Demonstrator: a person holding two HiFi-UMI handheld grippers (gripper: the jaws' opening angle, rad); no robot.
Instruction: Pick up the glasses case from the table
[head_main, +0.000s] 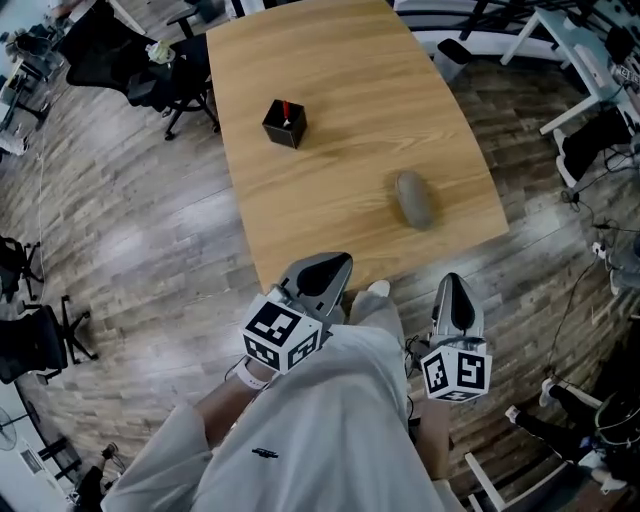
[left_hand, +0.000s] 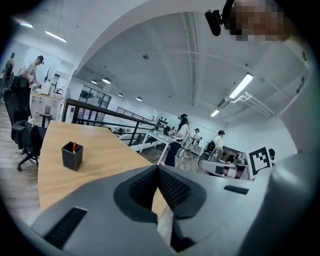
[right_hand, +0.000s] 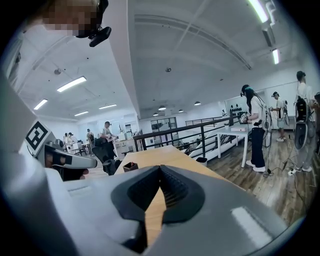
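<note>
While both grippers hung short of the tabletop's near edge, the glasses case lay flat on the wooden tabletop, toward its near right corner. Case: grey, oval, closed, nothing touching it. Bare wood all round it.

Pen holder: black, square, open-topped, upright, one red stick standing in it. It sat nearer the left edge and farther from the person than the case, well apart from it. The left gripper view also showed it on the wood at left; the right gripper view caught it small, far along the table.

Left gripper: its tip lay over the near table edge in the head view, left of the case and well apart from it. In its own view the fingers met at the tip, drawn fully together, nothing between them.

Right gripper: over the floor, just off the near edge, below the case in the head view. Fingers likewise pressed together, holding nothing.

A marker cube sat at the rear of each gripper, left and right. The person's light clothing filled the bottom of the head view.

Surroundings: dark office chairs beyond the table's far left corner; several people standing at desks in the background.
</note>
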